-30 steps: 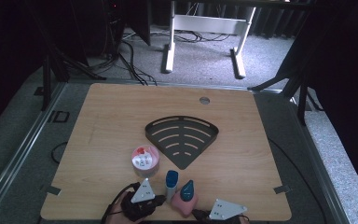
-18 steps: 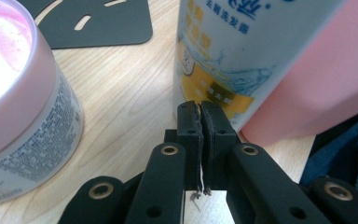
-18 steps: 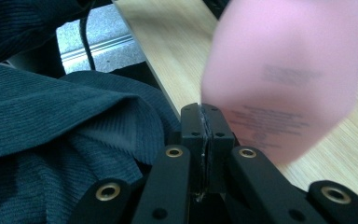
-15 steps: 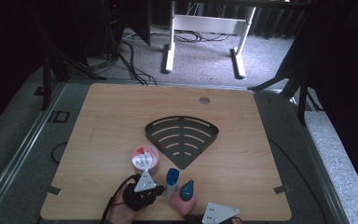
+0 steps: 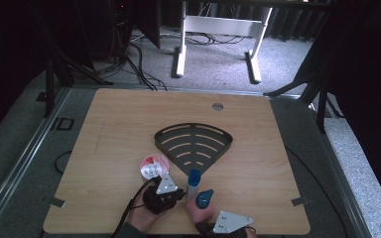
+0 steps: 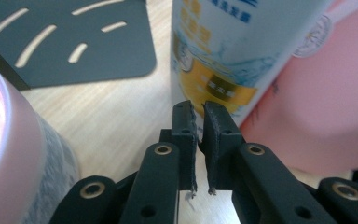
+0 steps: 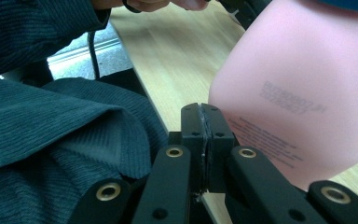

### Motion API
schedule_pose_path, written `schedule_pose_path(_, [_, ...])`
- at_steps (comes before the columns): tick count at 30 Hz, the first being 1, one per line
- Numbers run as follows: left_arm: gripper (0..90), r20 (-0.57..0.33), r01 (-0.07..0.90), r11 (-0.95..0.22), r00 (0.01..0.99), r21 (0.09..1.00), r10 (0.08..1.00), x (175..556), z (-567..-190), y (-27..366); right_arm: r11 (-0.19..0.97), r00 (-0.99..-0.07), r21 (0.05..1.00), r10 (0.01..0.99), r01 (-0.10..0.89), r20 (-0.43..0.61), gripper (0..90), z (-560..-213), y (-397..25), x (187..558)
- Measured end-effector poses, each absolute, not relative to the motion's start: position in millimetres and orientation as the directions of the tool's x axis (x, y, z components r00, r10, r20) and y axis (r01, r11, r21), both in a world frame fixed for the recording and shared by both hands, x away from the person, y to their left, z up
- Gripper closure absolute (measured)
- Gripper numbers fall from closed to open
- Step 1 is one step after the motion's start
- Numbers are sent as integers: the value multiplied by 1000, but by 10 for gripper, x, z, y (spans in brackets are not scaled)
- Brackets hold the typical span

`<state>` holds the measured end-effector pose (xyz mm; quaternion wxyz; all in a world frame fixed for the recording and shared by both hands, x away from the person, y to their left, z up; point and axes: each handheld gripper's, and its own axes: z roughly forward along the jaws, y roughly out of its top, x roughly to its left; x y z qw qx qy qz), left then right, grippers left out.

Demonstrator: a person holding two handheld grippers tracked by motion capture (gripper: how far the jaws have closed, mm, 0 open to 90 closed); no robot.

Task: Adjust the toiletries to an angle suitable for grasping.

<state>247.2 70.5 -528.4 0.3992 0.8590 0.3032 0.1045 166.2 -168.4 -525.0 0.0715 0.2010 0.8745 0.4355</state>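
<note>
Stood at the near edge of the wooden tabletop (image 5: pixel 119 124), three containers close together: a white bottle (image 6: pixel 233 51) with a blue cap, bearing a yellow label and blurred white script on a blue band, unreadable; a smooth, matte pink bottle (image 7: pixel 298 88) with a dark blue cap, printed with a faint grey code and fine text too blurred to read; a round, pink-and-white lidded tub (image 5: pixel 153 166). Lay just behind them a flat, dark, fan-shaped slotted rack (image 5: pixel 193 144). Pointed at the white bottle's label, the left hand-held gripper (image 6: pixel 198 112), jaws almost together, gripping nothing. Pressed fully closed and empty just beside the pink bottle, the right hand-held gripper (image 7: pixel 205 116), a ribbed teal sleeve (image 7: pixel 51 116) alongside.
</note>
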Motion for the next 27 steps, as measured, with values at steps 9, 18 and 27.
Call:
schedule_pose_path(9, [826, -85, 481, -453, 750, 751, 656, 2655, -5305, 599, 535, -914, 798, 404, 276, 46, 893, -5243, -1597, 1681])
schedule_pose_path(18, [828, -86, 470, -460, 764, 754, 639, 2726, -5294, 483, 528, -903, 800, 427, 286, 42, 896, -5243, -1660, 1719])
schedule_pose_path(27, [829, -81, 455, -467, 776, 758, 625, 2777, -5291, 347, 521, -880, 797, 475, 304, 24, 897, -5234, -1803, 1779])
